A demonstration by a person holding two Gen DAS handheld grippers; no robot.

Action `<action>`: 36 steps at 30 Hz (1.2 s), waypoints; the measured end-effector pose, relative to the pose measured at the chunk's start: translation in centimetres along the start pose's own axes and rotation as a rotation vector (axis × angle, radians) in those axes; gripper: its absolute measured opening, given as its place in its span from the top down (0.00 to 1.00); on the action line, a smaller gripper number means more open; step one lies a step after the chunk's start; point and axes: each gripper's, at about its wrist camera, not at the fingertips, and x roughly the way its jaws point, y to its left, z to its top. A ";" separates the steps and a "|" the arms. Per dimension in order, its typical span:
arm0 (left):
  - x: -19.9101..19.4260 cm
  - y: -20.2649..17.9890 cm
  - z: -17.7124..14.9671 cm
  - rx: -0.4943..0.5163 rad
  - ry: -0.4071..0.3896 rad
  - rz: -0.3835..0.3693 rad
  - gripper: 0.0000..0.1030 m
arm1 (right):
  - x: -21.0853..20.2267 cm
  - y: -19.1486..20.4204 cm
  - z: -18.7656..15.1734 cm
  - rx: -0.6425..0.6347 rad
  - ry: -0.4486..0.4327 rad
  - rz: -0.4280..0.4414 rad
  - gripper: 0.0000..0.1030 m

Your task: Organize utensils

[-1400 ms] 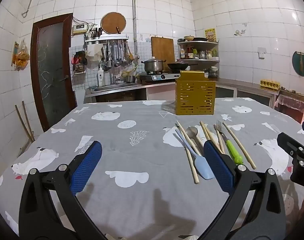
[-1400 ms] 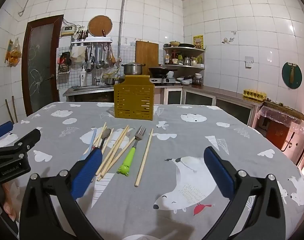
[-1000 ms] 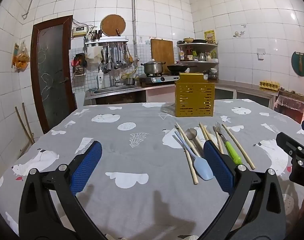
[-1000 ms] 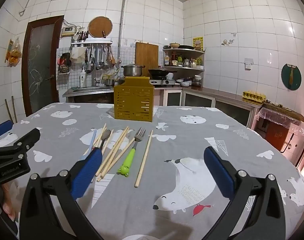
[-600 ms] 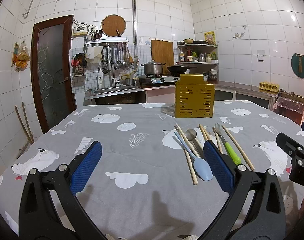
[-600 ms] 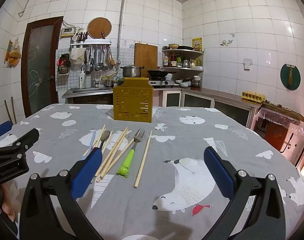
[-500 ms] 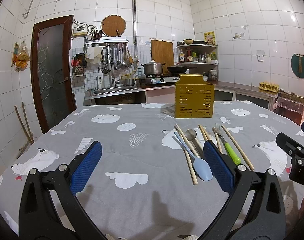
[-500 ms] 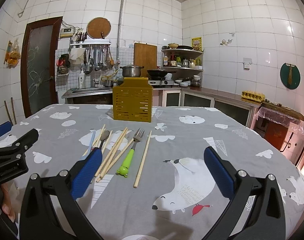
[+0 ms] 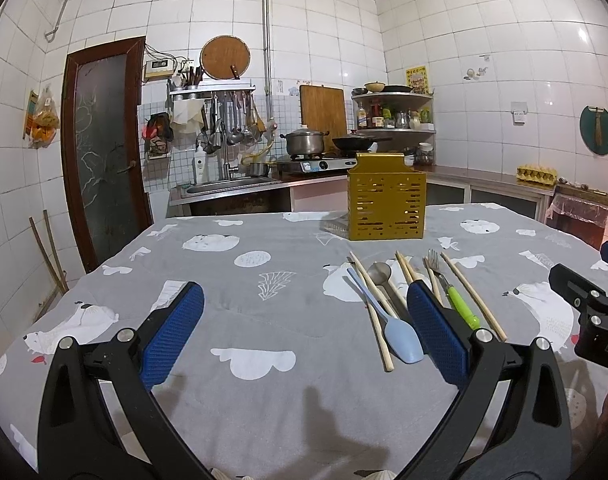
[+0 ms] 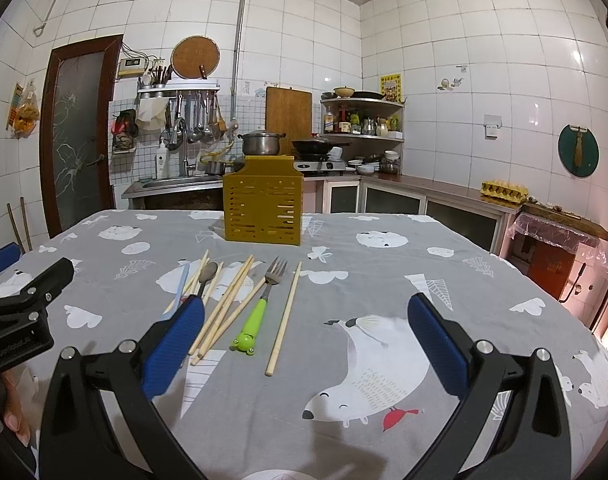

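both grippers, left gripper (image 9: 304,328) and right gripper (image 10: 304,336), are held spread wide, empty; green-handled metal fork (image 10: 260,304) and wooden chopsticks (image 10: 224,308) lie ahead, yellow slotted plastic holder (image 10: 263,210) beyond.

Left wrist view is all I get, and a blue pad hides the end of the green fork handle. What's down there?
Observer: The right wrist view shows the fork ending in a small green frog head.
Operator: Is the other hand-held gripper carrying anything?
Observer: No, the right hand-held gripper is open and empty.
Operator: What else is behind my pad?
Observer: Several chopsticks lying overlapped between the spoon and fork.
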 end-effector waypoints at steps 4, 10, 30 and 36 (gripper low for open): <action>0.0 0.0 0.1 -0.001 -0.002 -0.001 0.05 | 0.0 0.0 0.0 0.002 -0.001 -0.001 0.04; 0.0 0.1 0.1 -0.001 -0.006 -0.001 0.05 | 0.1 0.0 -0.1 0.001 -0.005 -0.003 0.04; -0.3 0.1 0.1 0.001 -0.018 -0.001 0.05 | 0.0 0.1 -0.1 0.001 -0.010 -0.005 0.04; -0.3 0.1 0.2 0.001 -0.018 -0.001 0.05 | -0.1 0.1 -0.1 0.001 -0.009 -0.005 0.04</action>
